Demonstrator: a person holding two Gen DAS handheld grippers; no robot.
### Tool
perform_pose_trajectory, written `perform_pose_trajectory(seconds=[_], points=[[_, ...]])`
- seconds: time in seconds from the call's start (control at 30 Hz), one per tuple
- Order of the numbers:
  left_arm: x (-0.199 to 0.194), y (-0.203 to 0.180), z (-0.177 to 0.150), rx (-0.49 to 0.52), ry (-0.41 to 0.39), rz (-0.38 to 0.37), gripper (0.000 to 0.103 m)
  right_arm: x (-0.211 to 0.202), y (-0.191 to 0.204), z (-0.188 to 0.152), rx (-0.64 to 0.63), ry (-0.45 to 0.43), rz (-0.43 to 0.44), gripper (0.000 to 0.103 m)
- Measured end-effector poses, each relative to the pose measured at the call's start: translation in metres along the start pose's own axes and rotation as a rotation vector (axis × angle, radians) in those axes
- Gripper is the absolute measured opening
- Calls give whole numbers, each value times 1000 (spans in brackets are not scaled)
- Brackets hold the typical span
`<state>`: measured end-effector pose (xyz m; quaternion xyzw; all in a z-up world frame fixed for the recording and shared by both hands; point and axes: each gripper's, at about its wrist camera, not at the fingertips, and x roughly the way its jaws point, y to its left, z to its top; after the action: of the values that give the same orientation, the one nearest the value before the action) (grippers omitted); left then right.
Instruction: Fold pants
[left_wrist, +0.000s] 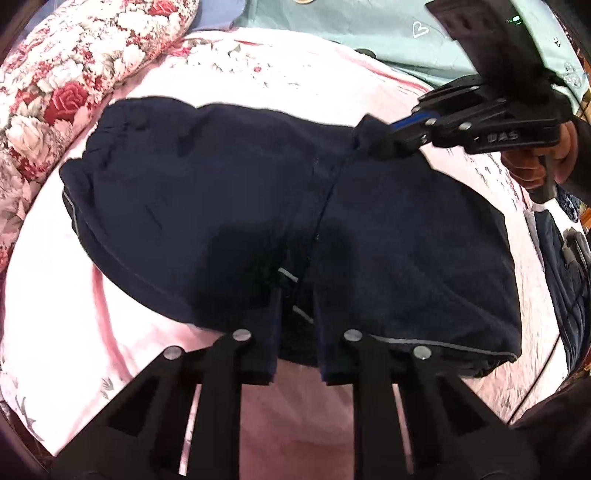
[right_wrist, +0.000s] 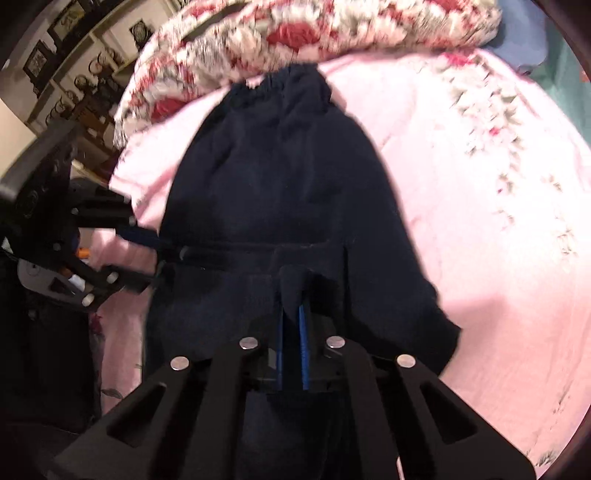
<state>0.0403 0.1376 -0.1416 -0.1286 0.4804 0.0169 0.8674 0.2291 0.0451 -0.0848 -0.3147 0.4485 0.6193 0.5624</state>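
Observation:
Dark navy pants lie folded on a pink bedsheet, elastic waistband at the far left; they also show in the right wrist view. My left gripper sits at the near edge of the pants with its fingers apart around a fold with a grey piping stripe. My right gripper is shut on a pinch of the pants' cloth at their far edge; it also shows in the left wrist view. The left gripper appears in the right wrist view at the pants' left edge.
A red and white floral quilt is bunched beyond the waistband. A pale green sheet lies at the back. The pink sheet spreads to the right. Framed pictures and plates on a wall are at the far left.

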Motion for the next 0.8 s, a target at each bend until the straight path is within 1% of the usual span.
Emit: perform_pose_trajectory(seconds=[0.03,0.13,0.2,0.23,0.3,0.4,0.47,0.53,0.57,0.63,0.7,0.8], points=[[-3,-2,2,3,-12,5,14,-8,4,2,-4,-29,-5,6],[-19,0,10,-8,-61,19,14,-19,12,13,-38,-72,-37,5],[-18,6,9,-13,-62,37,14,-20,11,23,-36,-98,-51,5],[-14,8,7,-11,-52,46,14,-18,7,26,-26,-100,-55,5],[-2,12,-1,-6,-23,69,14,0,-4,27,6,-74,-55,6],[-11,13,0,-12,-20,64,14,32,-18,23,70,-35,-51,6],[-23,20,0,-19,-23,83,15,40,-24,20,123,-50,-37,6],[-34,30,-3,-37,-18,98,16,32,-23,20,153,-88,-24,6],[-38,33,-4,-43,-14,87,16,24,-21,21,154,-117,-14,6],[-40,31,-3,-27,-11,41,16,16,-19,22,154,-136,-17,6],[-33,22,-2,-5,9,-9,17,17,-21,22,159,-129,-23,6],[-14,15,-6,-23,57,-48,17,25,-27,20,193,-117,-29,6]])
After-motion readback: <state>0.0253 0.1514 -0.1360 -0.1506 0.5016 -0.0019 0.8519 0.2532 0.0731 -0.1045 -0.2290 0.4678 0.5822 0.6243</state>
